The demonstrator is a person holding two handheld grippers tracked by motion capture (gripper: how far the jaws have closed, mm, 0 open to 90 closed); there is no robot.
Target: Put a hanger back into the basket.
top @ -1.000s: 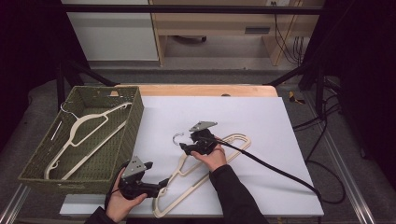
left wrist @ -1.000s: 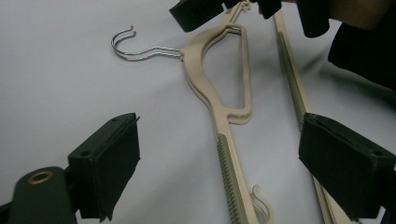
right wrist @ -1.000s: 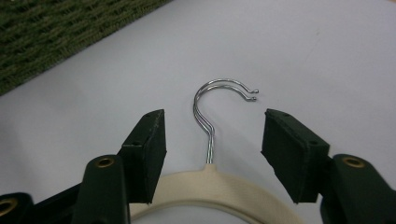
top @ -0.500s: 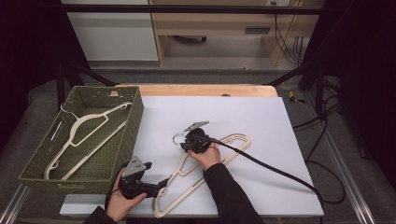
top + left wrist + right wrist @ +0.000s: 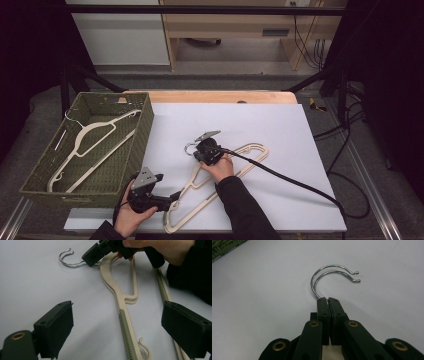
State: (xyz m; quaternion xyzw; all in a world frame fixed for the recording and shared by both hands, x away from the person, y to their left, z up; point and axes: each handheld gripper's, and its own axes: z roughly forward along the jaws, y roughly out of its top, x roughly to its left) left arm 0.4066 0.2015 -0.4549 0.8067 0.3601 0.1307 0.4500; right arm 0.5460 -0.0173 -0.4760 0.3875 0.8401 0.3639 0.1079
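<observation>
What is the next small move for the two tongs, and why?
Probably close the left tongs on the lower arm of the hangers, then lift. The right tongs are already shut on the two metal hooks, while the left jaws stand wide open on either side of that arm. The basket, which holds another hanger, looks like the destination.

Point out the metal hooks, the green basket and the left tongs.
metal hooks (image 5: 329, 271): right gripper view, top of the curved wires.
green basket (image 5: 142, 131): high view, its right wall.
left tongs (image 5: 117, 327): left gripper view, midway between the two open jaws.
</observation>
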